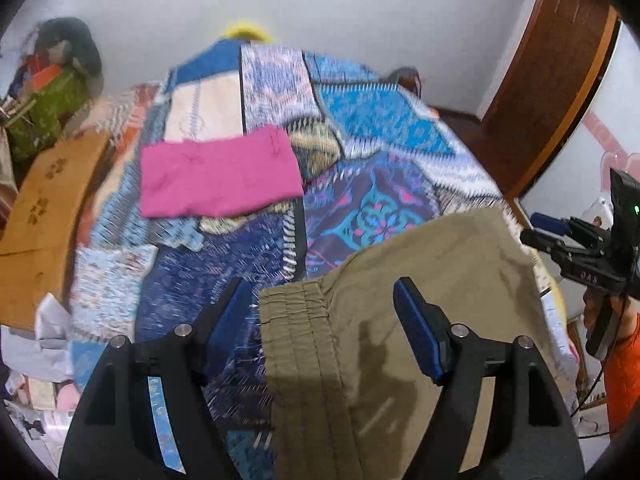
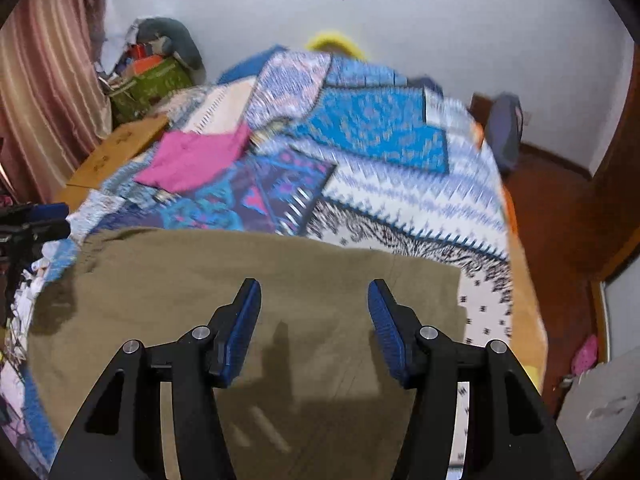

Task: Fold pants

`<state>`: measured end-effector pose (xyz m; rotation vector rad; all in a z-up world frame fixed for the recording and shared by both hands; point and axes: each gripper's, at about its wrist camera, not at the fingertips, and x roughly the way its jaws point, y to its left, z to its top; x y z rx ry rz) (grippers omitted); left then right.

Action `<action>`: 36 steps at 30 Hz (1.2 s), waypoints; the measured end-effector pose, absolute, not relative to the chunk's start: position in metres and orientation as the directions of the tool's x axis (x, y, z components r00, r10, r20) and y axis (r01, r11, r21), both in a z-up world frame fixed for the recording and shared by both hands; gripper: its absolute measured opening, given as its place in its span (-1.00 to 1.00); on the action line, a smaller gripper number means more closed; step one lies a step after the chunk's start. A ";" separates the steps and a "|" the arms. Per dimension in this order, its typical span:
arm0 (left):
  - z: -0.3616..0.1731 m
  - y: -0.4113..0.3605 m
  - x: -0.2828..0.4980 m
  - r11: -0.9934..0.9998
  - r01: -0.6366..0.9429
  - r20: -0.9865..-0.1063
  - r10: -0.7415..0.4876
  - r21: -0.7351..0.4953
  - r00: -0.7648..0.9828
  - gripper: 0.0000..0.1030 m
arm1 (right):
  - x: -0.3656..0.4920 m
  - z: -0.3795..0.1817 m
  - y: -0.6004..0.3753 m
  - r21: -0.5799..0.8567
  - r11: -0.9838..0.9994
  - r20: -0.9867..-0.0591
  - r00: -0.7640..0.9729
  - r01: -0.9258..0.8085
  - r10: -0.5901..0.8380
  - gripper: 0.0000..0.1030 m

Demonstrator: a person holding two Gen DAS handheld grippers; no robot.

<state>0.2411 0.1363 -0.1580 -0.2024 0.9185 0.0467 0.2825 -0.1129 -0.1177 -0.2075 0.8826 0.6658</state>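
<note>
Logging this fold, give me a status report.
Left tongs open, right tongs open, nothing gripped. Khaki pants flat on the bedspread. Pink cloth lies farther back, clear of the pants.

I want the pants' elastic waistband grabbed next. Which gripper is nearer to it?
Left. The left gripper hangs open right over the waistband of the khaki pants. The right gripper is open over plain fabric, away from it.

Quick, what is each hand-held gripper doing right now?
Left hand-held gripper: open, holding nothing, above the khaki pants.
Right hand-held gripper: open, holding nothing.
</note>
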 end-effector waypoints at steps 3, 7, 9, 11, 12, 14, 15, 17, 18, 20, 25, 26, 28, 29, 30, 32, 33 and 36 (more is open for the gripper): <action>-0.129 0.133 0.218 0.982 -0.120 -0.754 -0.033 -0.148 0.656 0.45 | 0.255 -0.089 -0.117 0.087 0.773 -0.724 0.493 -0.628 0.482 0.01; -0.104 0.126 0.187 0.986 -0.097 -0.718 -0.029 -0.133 0.696 0.45 | 0.226 -0.066 -0.118 0.083 0.766 -0.677 0.528 -0.638 0.513 0.05; -0.097 0.121 0.171 0.987 -0.082 -0.708 -0.039 -0.136 0.705 0.50 | 0.209 -0.054 -0.117 0.059 0.763 -0.655 0.552 -0.644 0.516 0.06; -0.096 0.119 0.157 0.986 -0.075 -0.704 -0.051 -0.148 0.709 0.57 | 0.198 -0.048 -0.115 0.052 0.758 -0.646 0.557 -0.651 0.522 0.06; -0.097 0.118 0.152 0.986 -0.073 -0.703 -0.056 -0.152 0.709 0.59 | 0.193 -0.046 -0.115 0.050 0.756 -0.642 0.559 -0.653 0.525 0.06; -0.103 0.115 0.141 0.984 -0.067 -0.708 -0.071 -0.165 0.703 0.62 | 0.181 -0.044 -0.112 0.050 0.751 -0.635 0.560 -0.658 0.533 0.07; -0.107 0.114 0.137 0.983 -0.065 -0.714 -0.080 -0.174 0.696 0.66 | 0.175 -0.045 -0.111 0.051 0.750 -0.633 0.560 -0.659 0.535 0.08; -0.119 0.113 0.131 0.978 -0.056 -0.730 -0.113 -0.203 0.674 0.68 | 0.164 -0.048 -0.109 0.057 0.751 -0.626 0.562 -0.658 0.540 0.12; -0.127 0.112 0.129 0.975 -0.053 -0.745 -0.131 -0.218 0.654 0.68 | 0.160 -0.052 -0.108 0.061 0.751 -0.625 0.562 -0.657 0.542 0.13; -0.140 0.109 0.126 0.971 -0.053 -0.767 -0.149 -0.232 0.624 0.68 | 0.150 -0.058 -0.107 0.070 0.755 -0.626 0.560 -0.652 0.542 0.14; -0.170 0.102 0.119 0.956 -0.044 -0.801 -0.218 -0.291 0.558 0.68 | 0.135 -0.088 -0.100 0.084 0.770 -0.653 0.549 -0.632 0.522 0.15; -0.175 0.100 0.118 0.950 -0.043 -0.805 -0.237 -0.309 0.544 0.68 | 0.133 -0.093 -0.100 0.090 0.774 -0.659 0.545 -0.627 0.518 0.15; -0.185 0.098 0.117 0.940 -0.045 -0.812 -0.268 -0.339 0.519 0.68 | 0.132 -0.104 -0.100 0.108 0.780 -0.668 0.536 -0.616 0.516 0.15; -0.190 0.098 0.117 0.936 -0.047 -0.814 -0.279 -0.350 0.509 0.68 | 0.134 -0.112 -0.100 0.114 0.787 -0.677 0.532 -0.606 0.508 0.15; -0.194 0.097 0.117 0.930 -0.050 -0.816 -0.292 -0.363 0.499 0.68 | 0.134 -0.117 -0.099 0.114 0.793 -0.684 0.531 -0.598 0.499 0.15; -0.205 0.097 0.116 0.915 -0.064 -0.819 -0.322 -0.398 0.475 0.68 | 0.137 -0.130 -0.097 0.106 0.806 -0.702 0.530 -0.583 0.475 0.15; -0.210 0.097 0.115 0.908 -0.070 -0.818 -0.338 -0.414 0.465 0.68 | 0.135 -0.133 -0.097 0.102 0.808 -0.707 0.529 -0.581 0.469 0.15; -0.224 0.097 0.115 0.883 -0.090 -0.815 -0.381 -0.461 0.437 0.68 | 0.138 -0.150 -0.095 0.096 0.814 -0.733 0.512 -0.573 0.447 0.15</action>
